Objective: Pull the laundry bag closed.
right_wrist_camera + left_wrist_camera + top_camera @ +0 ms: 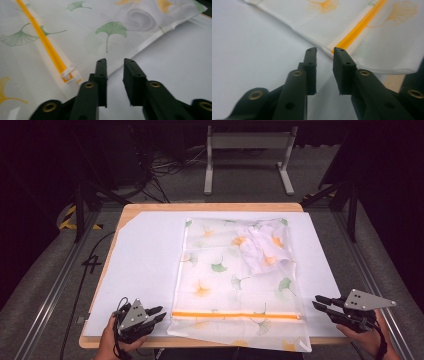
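Observation:
A translucent white bag printed with ginkgo leaves lies flat on the white sheet. Its orange zipper runs along the near end. A white crumpled cloth shows inside at the far right. My left gripper rests at the bag's near left corner. In the left gripper view the left gripper has its jaws a little apart with nothing between them, just short of the zipper's end. My right gripper sits off the bag's near right corner; in the right gripper view it is open at the bag's edge, beside the zipper pull.
The sheet covers a wooden table. Behind the table stand a grey metal frame and loose cables on the floor. Metal rails run along both sides of the table. The bag's near edge overhangs the table's front.

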`<state>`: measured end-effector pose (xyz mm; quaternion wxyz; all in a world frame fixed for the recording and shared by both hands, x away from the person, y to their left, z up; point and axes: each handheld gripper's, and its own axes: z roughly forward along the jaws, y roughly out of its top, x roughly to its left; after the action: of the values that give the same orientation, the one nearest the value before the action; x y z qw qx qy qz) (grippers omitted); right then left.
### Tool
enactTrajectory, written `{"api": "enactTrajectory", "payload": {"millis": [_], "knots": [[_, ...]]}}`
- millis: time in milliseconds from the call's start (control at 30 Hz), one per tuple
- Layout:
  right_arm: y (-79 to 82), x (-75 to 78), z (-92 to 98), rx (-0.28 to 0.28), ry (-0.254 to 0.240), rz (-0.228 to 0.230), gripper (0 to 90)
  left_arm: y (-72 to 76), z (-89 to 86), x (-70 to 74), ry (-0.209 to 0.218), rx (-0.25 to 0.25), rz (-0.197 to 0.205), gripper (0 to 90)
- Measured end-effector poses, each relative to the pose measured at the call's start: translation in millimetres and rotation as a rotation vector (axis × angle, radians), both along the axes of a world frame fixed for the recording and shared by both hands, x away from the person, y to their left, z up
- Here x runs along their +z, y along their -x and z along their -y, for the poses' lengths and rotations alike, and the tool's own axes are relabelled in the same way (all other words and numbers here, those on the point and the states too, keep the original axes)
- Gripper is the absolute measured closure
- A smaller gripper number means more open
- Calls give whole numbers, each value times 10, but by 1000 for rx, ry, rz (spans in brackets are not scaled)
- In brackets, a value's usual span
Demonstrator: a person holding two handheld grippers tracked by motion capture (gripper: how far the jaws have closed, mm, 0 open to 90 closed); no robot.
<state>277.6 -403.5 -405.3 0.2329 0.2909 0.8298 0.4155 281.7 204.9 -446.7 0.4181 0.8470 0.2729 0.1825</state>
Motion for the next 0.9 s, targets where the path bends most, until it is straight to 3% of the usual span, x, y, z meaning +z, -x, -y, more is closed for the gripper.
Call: {"api": "enactTrajectory", "payload": {"millis": [133,200,267,333,633,700,900], "knots": [[-17,-16,19,-71,0,24,558,-22,-74,-1,5,47,19,626],[-25,-30,34,-101,-9,29,533,-33,-104,-8,-1,74,33,602],[-34,-55,45,-125,-3,31,460,-46,-141,-6,8,118,41,489],[-44,-85,42,-139,11,30,418,-58,-177,-1,2,147,56,439],[-55,-161,59,-217,7,67,255,-88,-255,-19,-14,234,71,248],[-48,-180,79,-262,-8,72,185,-107,-299,-23,9,277,64,164],[-47,-224,110,-290,-18,66,136,-120,-309,-22,25,281,50,83]]}}
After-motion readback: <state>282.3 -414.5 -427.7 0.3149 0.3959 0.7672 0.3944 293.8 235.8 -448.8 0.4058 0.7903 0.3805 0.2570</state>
